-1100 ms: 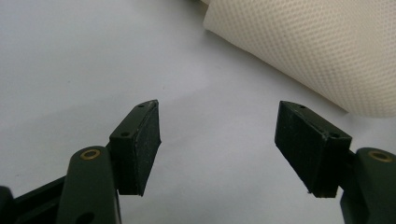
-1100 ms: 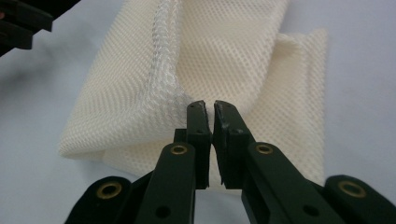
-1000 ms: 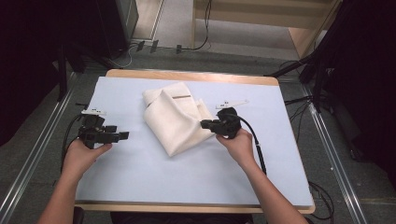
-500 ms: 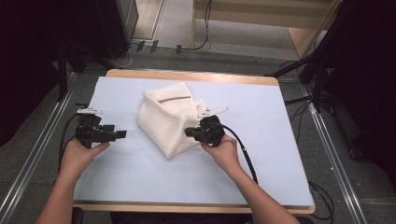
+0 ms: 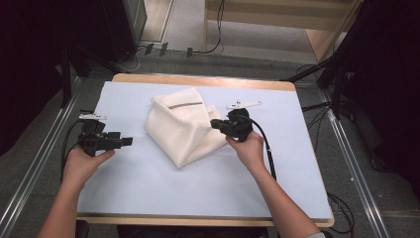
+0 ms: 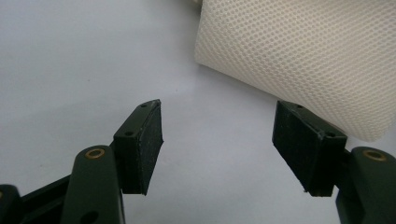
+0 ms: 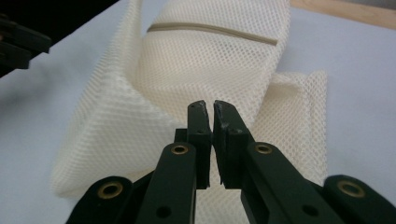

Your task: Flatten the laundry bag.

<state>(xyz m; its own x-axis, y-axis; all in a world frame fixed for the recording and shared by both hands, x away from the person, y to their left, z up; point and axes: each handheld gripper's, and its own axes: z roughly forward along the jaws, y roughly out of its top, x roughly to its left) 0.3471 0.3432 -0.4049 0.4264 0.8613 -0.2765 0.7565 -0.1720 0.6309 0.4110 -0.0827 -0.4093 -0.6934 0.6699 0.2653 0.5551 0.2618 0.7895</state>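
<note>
Bordering mesh bag (image 5: 181, 126), bare tabletop (image 5: 148, 193)

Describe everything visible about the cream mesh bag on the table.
The cream mesh fabric bag lies folded over itself on the pale blue table cover, near the middle. Its weave is fine netting, with a tan zipper line across the upper panel. The right gripper, jaws shut, pinches its right edge; the open left gripper sits just beside it, apart.
</note>
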